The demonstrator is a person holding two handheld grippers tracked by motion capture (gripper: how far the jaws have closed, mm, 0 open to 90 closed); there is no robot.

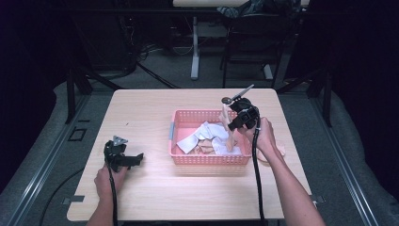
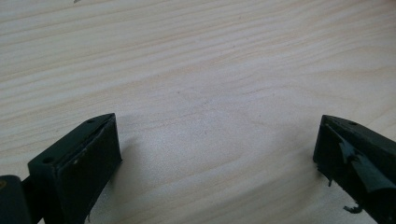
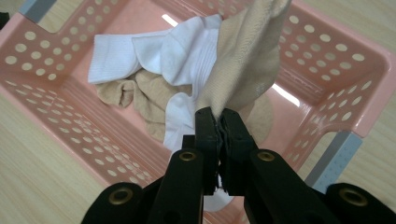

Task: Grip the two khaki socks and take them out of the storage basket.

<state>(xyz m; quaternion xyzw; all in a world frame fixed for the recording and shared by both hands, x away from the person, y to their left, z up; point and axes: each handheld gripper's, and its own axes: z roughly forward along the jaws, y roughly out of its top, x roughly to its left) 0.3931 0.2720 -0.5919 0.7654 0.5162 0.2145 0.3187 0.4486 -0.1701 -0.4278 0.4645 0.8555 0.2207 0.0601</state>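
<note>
A pink perforated basket stands on the wooden table, with white socks and beige socks lying in it. My right gripper hangs above the basket's right half, shut on a beige sock that dangles from its jaws over the pile. My left gripper rests low over bare table at the left of the basket, jaws wide open with nothing between them.
Another beige sock lies on the table just right of the basket, behind my right hand. Bare tabletop stretches left of and in front of the basket. Table legs and a chair stand on the floor beyond the far edge.
</note>
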